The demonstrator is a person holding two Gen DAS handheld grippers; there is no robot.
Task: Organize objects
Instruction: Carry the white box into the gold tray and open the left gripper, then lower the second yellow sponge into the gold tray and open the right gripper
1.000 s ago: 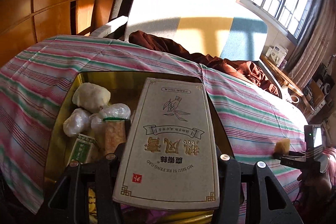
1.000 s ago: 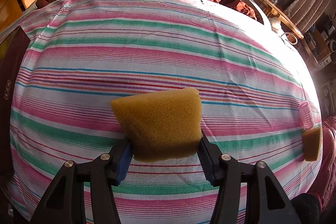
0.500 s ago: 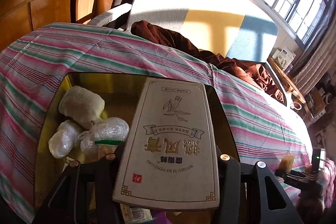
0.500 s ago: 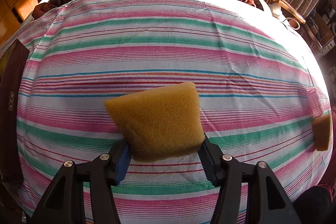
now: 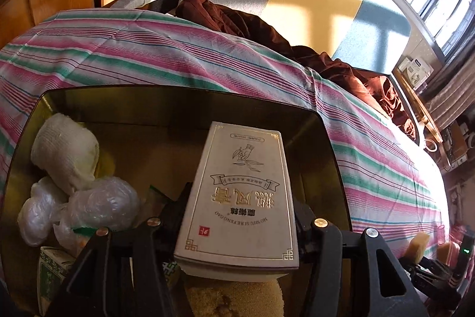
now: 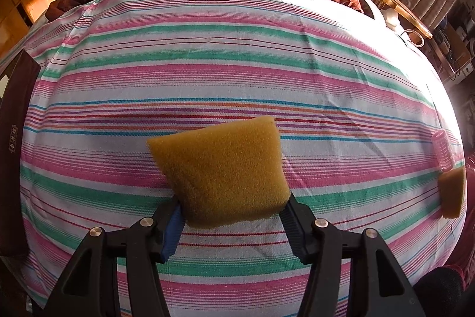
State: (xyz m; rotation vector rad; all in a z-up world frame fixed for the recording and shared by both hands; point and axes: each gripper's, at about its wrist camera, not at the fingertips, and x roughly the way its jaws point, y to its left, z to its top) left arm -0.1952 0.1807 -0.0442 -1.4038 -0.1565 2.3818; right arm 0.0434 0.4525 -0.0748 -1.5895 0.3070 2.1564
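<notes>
The left gripper (image 5: 237,230), jaws opening, carries a flat cream cardboard box with gold lettering (image 5: 240,195) low over the gold-lined storage tin (image 5: 329,138) for release. At four o'clock, the right gripper (image 6: 231,216) clenches a yellow foam sponge (image 6: 219,168) above the striped bed (image 6: 237,49), seemingly queued.

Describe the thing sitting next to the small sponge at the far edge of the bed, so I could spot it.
Look along the striped sheet to its right edge. A small sponge lies there, and just beyond it a roller. It is a pink, ribbed, see-through cylinder, unlike the yellow foam blocks.
</notes>
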